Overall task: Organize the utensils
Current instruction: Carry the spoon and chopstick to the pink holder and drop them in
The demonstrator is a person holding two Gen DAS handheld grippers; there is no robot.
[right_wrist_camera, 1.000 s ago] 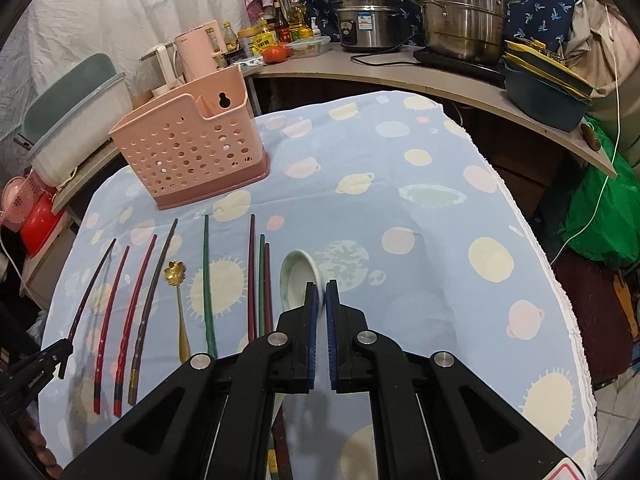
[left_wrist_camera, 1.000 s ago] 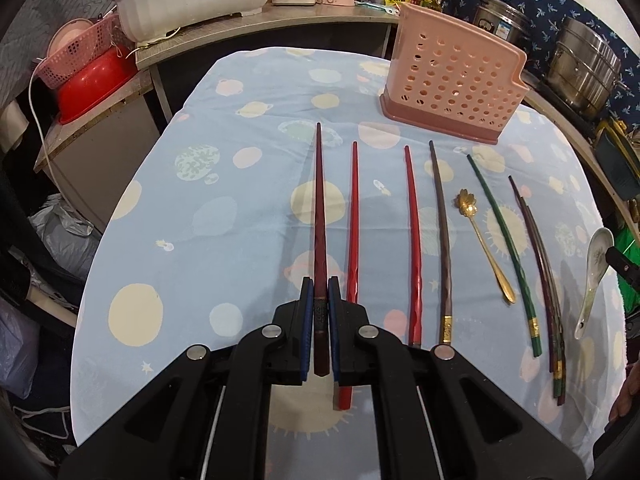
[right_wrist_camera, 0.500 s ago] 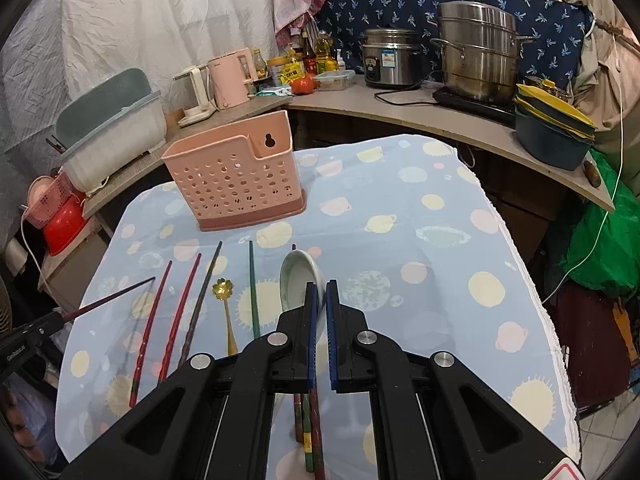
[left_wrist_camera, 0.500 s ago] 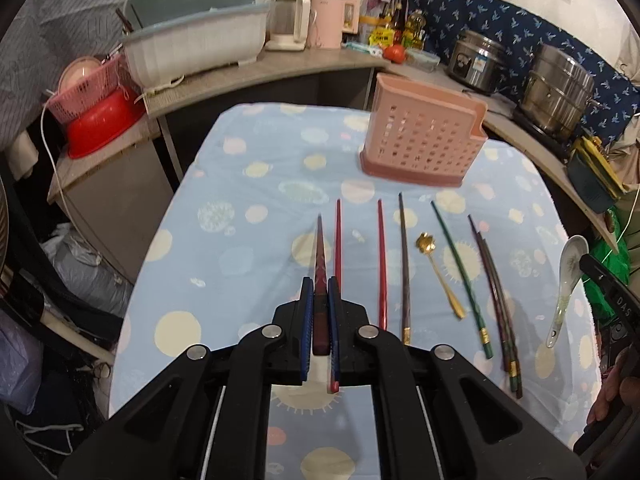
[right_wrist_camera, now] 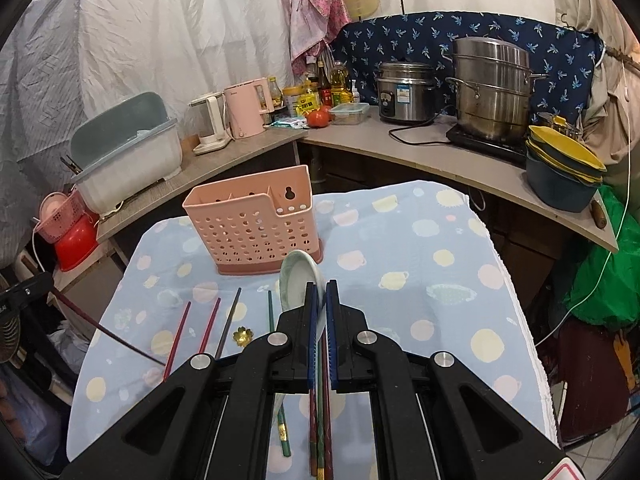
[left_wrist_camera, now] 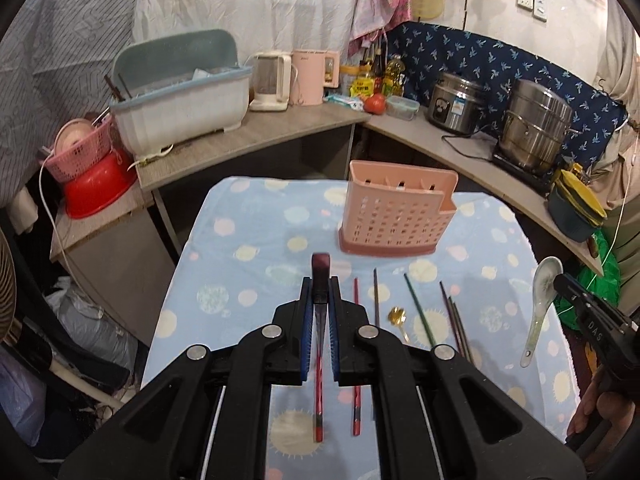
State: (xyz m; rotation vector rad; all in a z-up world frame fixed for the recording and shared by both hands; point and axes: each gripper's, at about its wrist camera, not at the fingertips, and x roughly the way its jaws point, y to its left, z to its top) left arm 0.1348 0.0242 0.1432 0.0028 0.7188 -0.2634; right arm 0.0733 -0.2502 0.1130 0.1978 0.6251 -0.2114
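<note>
Both lifted off the counter (left_wrist_camera: 248, 240) since a sec ago: left gripper (left_wrist_camera: 320, 308) pinching dark red chopstick (left_wrist_camera: 321, 270), right gripper (right_wrist_camera: 320, 312) clamping ceramic spoon (right_wrist_camera: 298, 276). Pink caddy (right_wrist_camera: 250, 224) ahead, prob drop-off next.

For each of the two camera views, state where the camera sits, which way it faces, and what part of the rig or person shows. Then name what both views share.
Left wrist: on the left gripper, above the table's left side, facing the pink utensil basket; its fingers clamp a dark red chopstick; the right gripper shows at the right edge.
Right wrist: on the right gripper, facing the basket; it clamps the ceramic spoon; the left gripper sits at the left edge.
Shared: basket, laid-out chopsticks, gold spoon, counter.
</note>
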